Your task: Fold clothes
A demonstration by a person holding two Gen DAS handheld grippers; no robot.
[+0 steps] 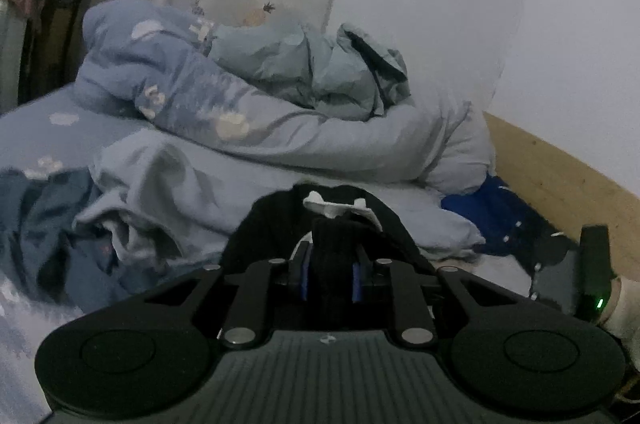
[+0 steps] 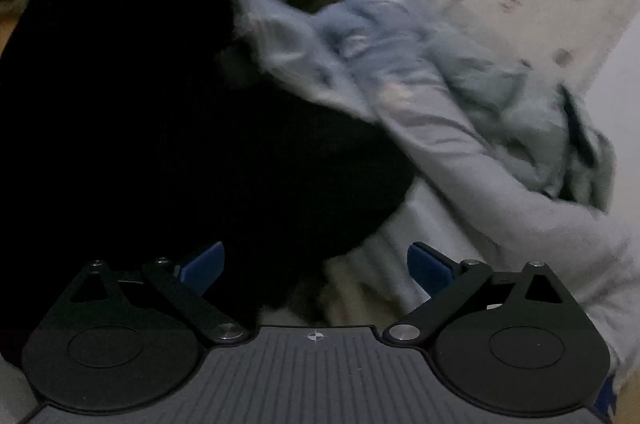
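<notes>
Pinching a fold of the black garment near its white neck label, the left gripper holds narrow on the cloth, probably to anchor that edge in front of the rumpled blue duvet. No container shows.

From the right wrist, the right gripper stands wide with nothing between its blue pads; the black garment spreads left of the duvet, apparently awaiting a second grip. No container here either.

The left claw is matt black plastic with bright metal pivot pins and smooth blue pads, pinching a soft, dull black cloth garment. The quilt is soft, rumpled, printed cotton-like cloth. The bed frame is pale, knotty, unvarnished-looking wood.
</notes>
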